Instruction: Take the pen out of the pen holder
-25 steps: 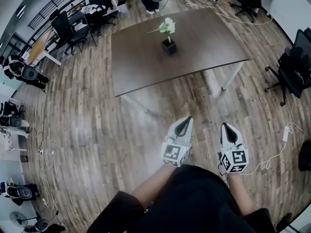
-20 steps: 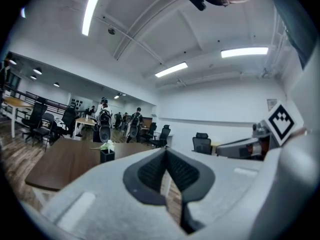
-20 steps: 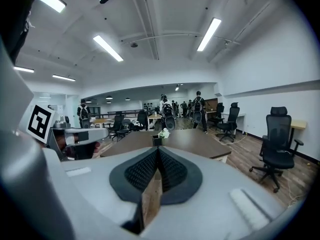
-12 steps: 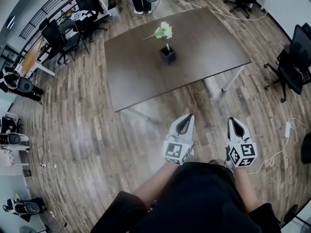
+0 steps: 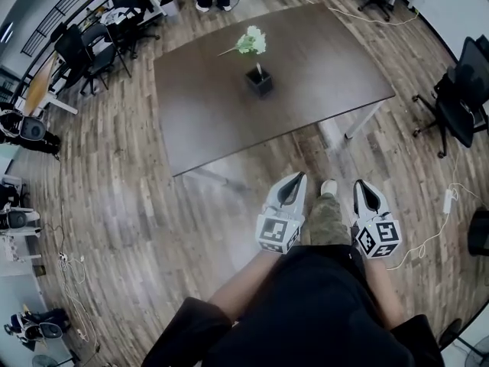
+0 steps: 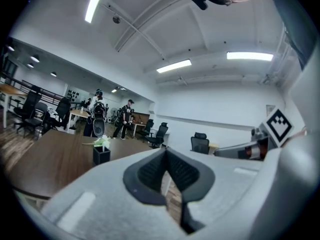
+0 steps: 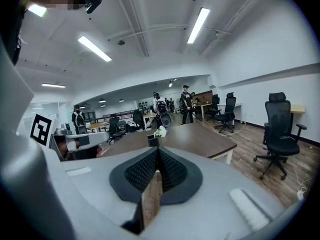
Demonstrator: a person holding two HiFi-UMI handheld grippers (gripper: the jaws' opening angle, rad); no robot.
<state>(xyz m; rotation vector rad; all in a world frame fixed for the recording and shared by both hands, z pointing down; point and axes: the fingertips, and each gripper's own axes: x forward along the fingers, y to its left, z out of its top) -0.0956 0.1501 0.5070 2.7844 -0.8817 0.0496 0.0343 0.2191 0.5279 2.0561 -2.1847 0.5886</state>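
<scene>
**Head view.** A person stands on a wood-plank floor (image 5: 145,205), facing a dark tabletop (image 5: 328,60). The left gripper (image 5: 297,177) and right gripper (image 5: 360,183) are held side by side. Both point toward the tabletop and are well apart from it. One shoe (image 5: 328,186) shows between them.

A black square pen holder (image 5: 260,81) stands upright near the middle of the tabletop. A flower-topped stem (image 5: 250,43) rises from it and leans left. Whether this stem is the pen cannot be told.

**Left gripper view.** The fingers (image 6: 150,170) meet at their tips, with nothing between them. The pen holder (image 6: 101,155) stands far ahead.

**Right gripper view.** The fingers (image 7: 172,170) are likewise closed and empty. The pen holder (image 7: 152,140) is seen beyond them. An office chair (image 7: 277,129) stands at the right.
</scene>
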